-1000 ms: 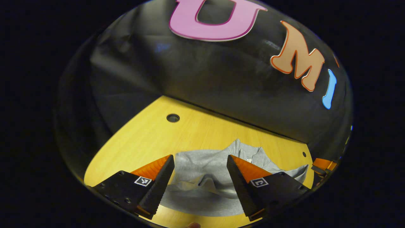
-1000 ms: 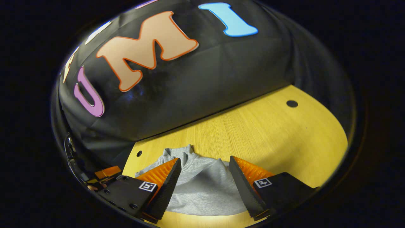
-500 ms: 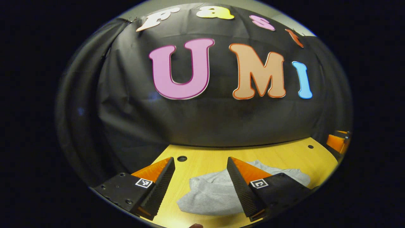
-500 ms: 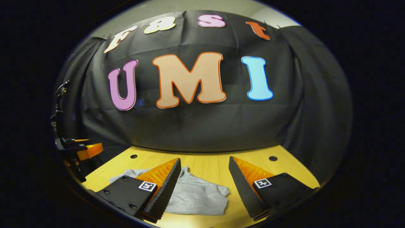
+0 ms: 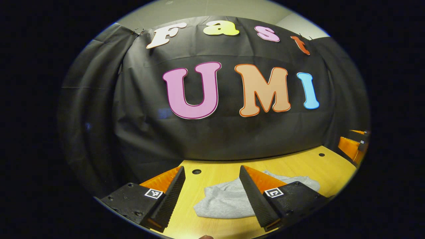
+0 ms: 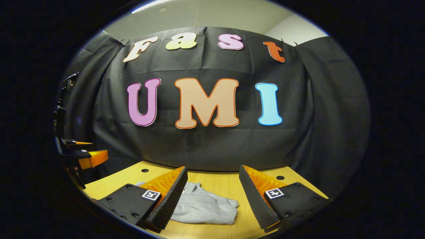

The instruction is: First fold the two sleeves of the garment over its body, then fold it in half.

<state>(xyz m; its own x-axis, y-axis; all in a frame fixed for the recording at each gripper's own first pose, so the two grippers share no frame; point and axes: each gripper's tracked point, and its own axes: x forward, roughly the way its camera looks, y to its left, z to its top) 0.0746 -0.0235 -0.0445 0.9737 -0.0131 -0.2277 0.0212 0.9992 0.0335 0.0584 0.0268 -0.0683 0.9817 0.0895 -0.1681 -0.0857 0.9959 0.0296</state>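
A: Left gripper [image 5: 211, 187] spread wide, nothing between the fingers, raised above the yellow wooden table [image 5: 292, 166]. Right gripper [image 6: 212, 189] the same: released, holding nothing, also lifted off the surface.

B: And the garment?

A: Grey soft sweatshirt [image 5: 225, 202], lying in a compact bundle on the table, below and just beyond both pairs of fingers. Seen in the right gripper view too [image 6: 202, 207], near the front edge. Probably folded in half already, though hard to confirm from so low an angle; sleeves not visible as separate parts.

B: Any risk from here?

A: Mainly a loose top layer. Soft fabric, so possible to slide or spring open if the fold is not pressed flat. Also some wrinkles along the near edge, maybe from uneven layers. Another danger: lowering again and catching the cloth with an open finger, dragging the bundle out of shape.
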